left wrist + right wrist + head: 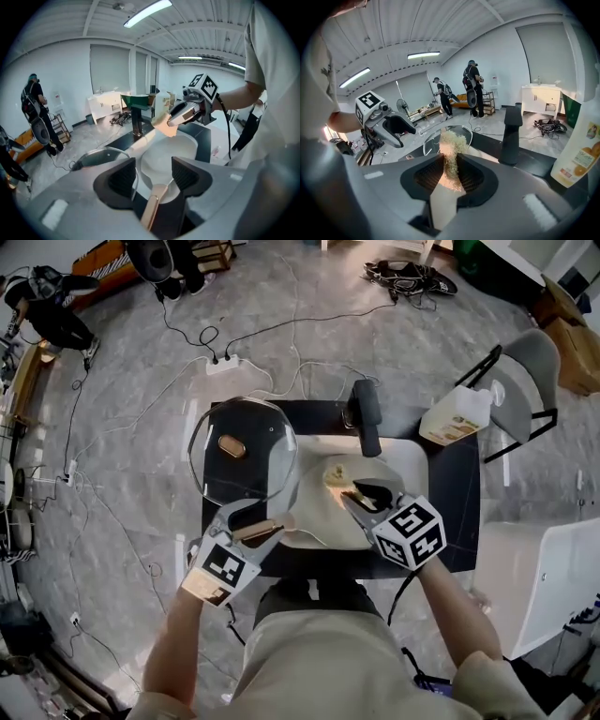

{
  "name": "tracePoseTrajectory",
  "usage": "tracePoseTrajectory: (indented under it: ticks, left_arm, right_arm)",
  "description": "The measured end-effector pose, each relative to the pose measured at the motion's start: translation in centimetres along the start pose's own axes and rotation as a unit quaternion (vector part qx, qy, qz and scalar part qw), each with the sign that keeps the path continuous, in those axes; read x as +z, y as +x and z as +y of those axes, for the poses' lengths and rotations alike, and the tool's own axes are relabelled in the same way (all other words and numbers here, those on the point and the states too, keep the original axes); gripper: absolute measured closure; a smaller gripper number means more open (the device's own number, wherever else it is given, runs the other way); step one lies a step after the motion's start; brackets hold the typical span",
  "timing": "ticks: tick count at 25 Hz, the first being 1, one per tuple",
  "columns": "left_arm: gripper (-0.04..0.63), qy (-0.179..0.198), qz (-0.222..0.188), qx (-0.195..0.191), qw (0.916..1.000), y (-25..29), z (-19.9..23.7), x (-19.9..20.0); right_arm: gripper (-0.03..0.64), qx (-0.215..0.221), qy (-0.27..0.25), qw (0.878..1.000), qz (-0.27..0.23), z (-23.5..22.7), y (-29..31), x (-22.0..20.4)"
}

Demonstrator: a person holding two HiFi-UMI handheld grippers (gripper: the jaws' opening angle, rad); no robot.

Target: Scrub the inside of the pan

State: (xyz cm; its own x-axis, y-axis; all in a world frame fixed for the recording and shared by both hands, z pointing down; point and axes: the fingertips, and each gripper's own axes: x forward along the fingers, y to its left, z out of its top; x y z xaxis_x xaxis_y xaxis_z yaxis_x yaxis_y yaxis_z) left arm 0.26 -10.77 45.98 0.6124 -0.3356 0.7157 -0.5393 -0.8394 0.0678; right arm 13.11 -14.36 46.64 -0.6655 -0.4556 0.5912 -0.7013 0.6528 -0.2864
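L gripper (154,171) open, pan (398,465) white — wood handle (259,529)

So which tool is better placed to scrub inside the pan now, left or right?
Right. The right tool is shut on the sponge and hangs over the pan. The left tool is open, with the pan's handle between its jaws, not gripped.

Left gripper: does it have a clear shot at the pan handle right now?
Likely yes. The left gripper has its jaws apart, with the wooden handle of the pan lying between them and nothing across it. The glass lid sits close on the left, seemingly not blocking.
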Motion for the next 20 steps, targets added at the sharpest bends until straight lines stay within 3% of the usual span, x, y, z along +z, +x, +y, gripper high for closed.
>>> tracePoseTrajectory:
  ticks: [3,9,15,20]
  left_arm:
    - [0.336,-0.022,0.026,-0.03,0.999,1.5,-0.2,-2.1]
    - [0.336,-0.025,0.055,-0.045,0.9972,4.3,0.2,-5.7]
    - [0.336,-0.024,0.101,-0.067,0.9924,6.4,0.2,-9.3]
    - [0.336,-0.021,0.157,-0.091,0.9832,7.6,0.0,-13.3]
  right_arm:
    - [0.526,0.016,0.001,1.0,0.019,0.1,1.9,-1.7]
    - [0.526,0.036,-0.023,0.995,0.086,0.4,5.3,-6.0]
    - [0.526,0.093,-0.013,0.981,0.167,1.6,8.1,-10.6]
    - [0.526,0.133,-0.055,0.966,0.215,1.9,9.8,-13.1]
